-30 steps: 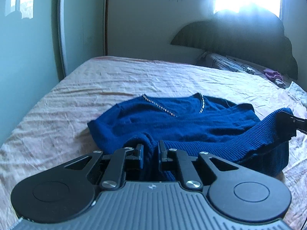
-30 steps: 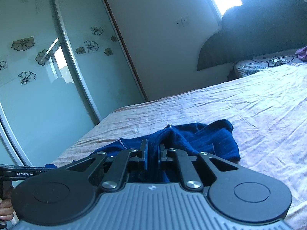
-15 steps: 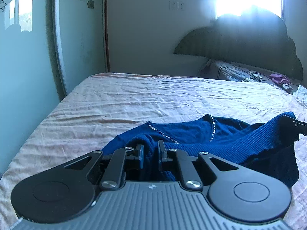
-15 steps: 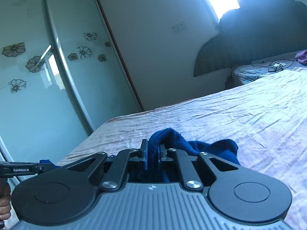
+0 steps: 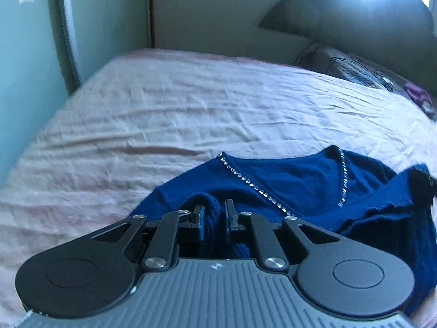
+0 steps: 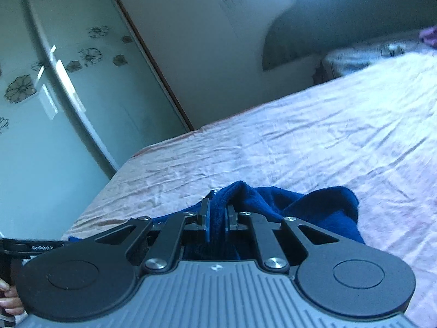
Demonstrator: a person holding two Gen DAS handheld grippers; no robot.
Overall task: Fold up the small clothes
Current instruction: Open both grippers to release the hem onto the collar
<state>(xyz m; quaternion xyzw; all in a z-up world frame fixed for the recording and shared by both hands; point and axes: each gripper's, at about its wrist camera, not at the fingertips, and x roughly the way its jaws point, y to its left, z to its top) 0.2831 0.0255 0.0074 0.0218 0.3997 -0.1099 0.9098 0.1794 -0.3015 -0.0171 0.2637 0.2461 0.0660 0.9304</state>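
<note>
Both tongs, left tongs [image 5: 214, 216] and right tongs [image 6: 217, 216], clamped nearly shut on blue sweater [image 5: 300, 177] hem, lifting it toward 12 o'clock to fold over body lying on bed [image 5: 191, 109].

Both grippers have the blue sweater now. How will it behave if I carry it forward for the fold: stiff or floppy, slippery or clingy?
Likely floppy: the sweater sags between the left gripper and right gripper. Probably grips well, since thick fuzzy knit bunches between the pads. It may drag and rumple on the wrinkled sheet rather than slide.
</note>
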